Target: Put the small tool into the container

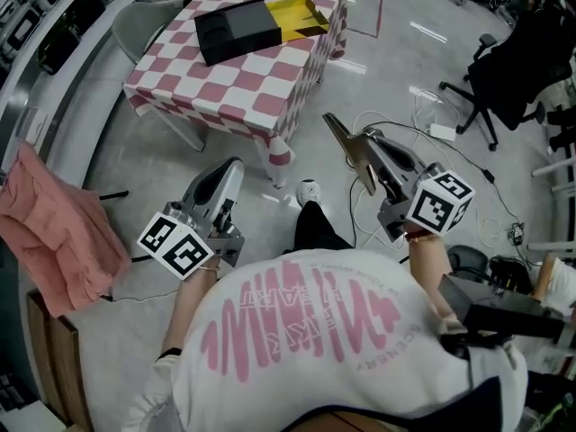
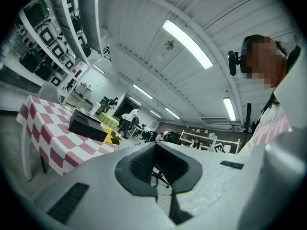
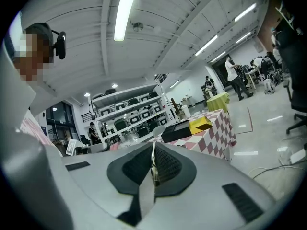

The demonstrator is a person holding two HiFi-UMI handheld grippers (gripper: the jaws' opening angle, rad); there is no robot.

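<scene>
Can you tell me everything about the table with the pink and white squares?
The table is square and covered by a cloth of pink and white checks that hangs over its edges. Pale legs show under the cloth. It stands on a shiny grey floor, in front of the person. A flat black box lies on top, with a yellow tray right against it. A grey chair stands at its far left side.

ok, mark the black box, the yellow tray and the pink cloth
black box [image 1: 236, 30], head view, middle of its top
yellow tray [image 1: 301, 14], head view, its inner floor
pink cloth [image 1: 54, 232], head view, middle of the heap
</scene>
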